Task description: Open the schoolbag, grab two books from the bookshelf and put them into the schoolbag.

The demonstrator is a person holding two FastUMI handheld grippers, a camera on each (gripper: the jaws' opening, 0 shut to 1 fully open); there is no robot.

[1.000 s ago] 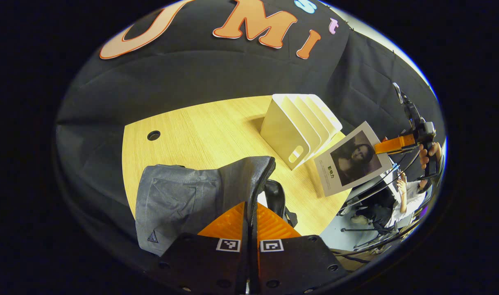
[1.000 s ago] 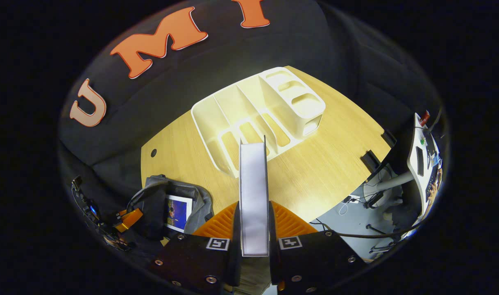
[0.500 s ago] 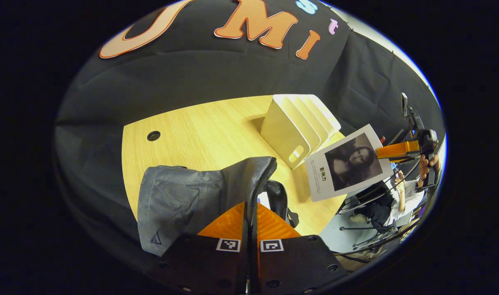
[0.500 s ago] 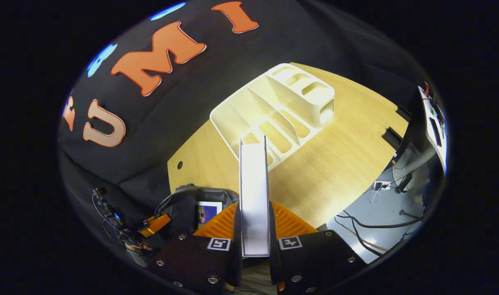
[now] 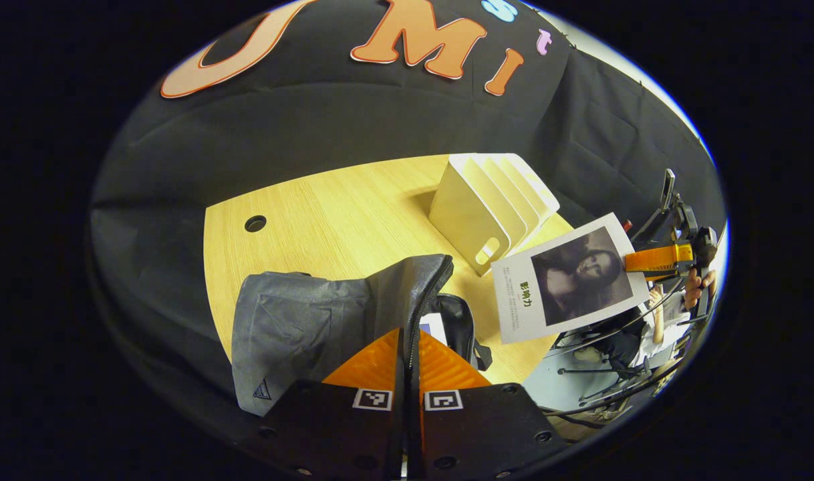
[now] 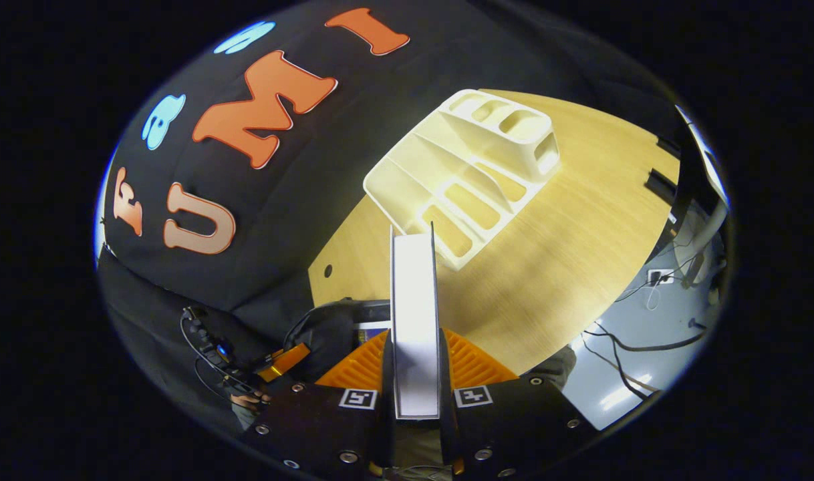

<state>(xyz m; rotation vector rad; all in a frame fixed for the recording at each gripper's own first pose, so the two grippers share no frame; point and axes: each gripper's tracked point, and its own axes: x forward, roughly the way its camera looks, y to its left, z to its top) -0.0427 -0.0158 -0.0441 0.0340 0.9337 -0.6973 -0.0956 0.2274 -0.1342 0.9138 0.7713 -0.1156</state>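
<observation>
The grey schoolbag [image 5: 300, 327] stands on the wooden table [image 5: 353, 214], and my left gripper [image 5: 407, 341] is shut on its zipper edge, holding the mouth open. A book [image 5: 432, 326] peeks out inside the bag. My right gripper [image 6: 414, 347] is shut on a second book [image 6: 414, 294], seen edge-on. In the left gripper view that book [image 5: 574, 277] shows a portrait cover and hangs to the right of the bag, in front of the white bookshelf [image 5: 490, 200], with the right gripper [image 5: 654, 257] at its right edge. The right gripper view has the bookshelf [image 6: 467, 167] ahead, and the schoolbag [image 6: 327, 327] and left gripper [image 6: 283, 361] at lower left.
A round cable hole [image 5: 254, 223] sits in the table's left part. The table's front edge drops off to the floor with chair legs and cables [image 6: 647, 347]. A seated person [image 5: 664, 321] is beyond the table's right side.
The right gripper has carried the portrait book down and left, closer to the bag. The bookshelf has slid up and right in the right gripper view. The left gripper keeps its hold on the bag.
</observation>
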